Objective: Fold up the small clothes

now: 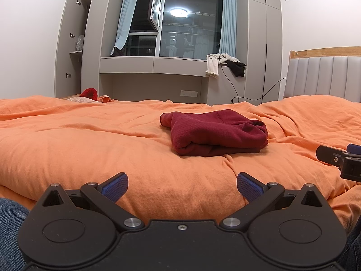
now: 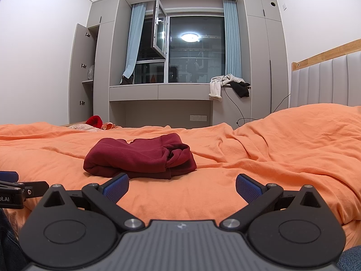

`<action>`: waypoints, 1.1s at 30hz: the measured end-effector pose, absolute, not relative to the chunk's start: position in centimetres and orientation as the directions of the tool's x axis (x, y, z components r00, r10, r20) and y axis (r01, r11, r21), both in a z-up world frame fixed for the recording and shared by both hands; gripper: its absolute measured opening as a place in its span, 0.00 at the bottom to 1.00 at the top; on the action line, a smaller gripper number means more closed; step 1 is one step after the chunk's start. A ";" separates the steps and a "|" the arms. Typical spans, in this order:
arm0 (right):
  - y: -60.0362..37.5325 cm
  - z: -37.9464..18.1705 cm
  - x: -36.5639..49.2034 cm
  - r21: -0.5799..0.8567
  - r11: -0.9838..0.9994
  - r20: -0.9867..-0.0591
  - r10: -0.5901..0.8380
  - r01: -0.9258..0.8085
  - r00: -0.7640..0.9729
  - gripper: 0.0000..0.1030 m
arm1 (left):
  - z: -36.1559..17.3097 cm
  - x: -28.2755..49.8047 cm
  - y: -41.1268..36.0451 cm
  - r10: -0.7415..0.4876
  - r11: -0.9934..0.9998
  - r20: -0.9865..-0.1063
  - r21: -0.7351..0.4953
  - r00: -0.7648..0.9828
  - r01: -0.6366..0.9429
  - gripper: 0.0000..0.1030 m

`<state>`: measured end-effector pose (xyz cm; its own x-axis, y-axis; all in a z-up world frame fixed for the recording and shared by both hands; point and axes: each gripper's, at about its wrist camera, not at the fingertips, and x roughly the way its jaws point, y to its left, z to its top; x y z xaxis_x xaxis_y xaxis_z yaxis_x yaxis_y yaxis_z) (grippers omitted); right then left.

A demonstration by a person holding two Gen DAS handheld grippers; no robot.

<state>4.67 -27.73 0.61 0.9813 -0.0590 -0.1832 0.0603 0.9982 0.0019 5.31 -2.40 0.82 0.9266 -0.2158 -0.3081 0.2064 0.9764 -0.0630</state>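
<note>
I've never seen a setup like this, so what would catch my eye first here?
A dark red folded garment lies in the middle of a bright orange bedspread. Near the camera, both grippers, left and right, hang open and empty. Behind, a dark window mirrors the ceiling lamp.

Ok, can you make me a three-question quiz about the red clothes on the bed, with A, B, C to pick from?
1. Where is the dark red garment?
A. On the orange bedcover
B. On the window ledge
C. Inside the cupboard

2. What colour are the curtains?
A. Yellow
B. Light blue
C. Black

3. How are the left tongs?
A. Shut on the garment
B. Shut on nothing
C. Open, holding nothing

Answers:
1. A, it lies folded in a bundle on the orange bedcover.
2. B, pale blue cloth hangs at both sides of the window.
3. C, the blue pads stand far apart with only bedcover between them.
</note>
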 end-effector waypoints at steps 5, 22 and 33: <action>-27.8 0.6 4.6 0.000 0.998 -0.184 -0.059 0.060 0.981 1.00 | 0.8 5.3 -2.4 -0.216 0.976 -0.308 -0.062 0.926 0.207 0.99; -27.7 0.6 4.6 0.000 0.998 -0.184 -0.059 0.060 0.981 1.00 | 0.6 5.3 -2.1 -0.247 0.969 -0.295 -0.087 0.923 0.232 0.99; -27.7 0.6 4.6 -0.001 0.998 -0.183 -0.059 0.060 0.981 1.00 | 0.6 5.1 -2.4 -0.209 0.978 -0.308 -0.055 0.928 0.201 0.99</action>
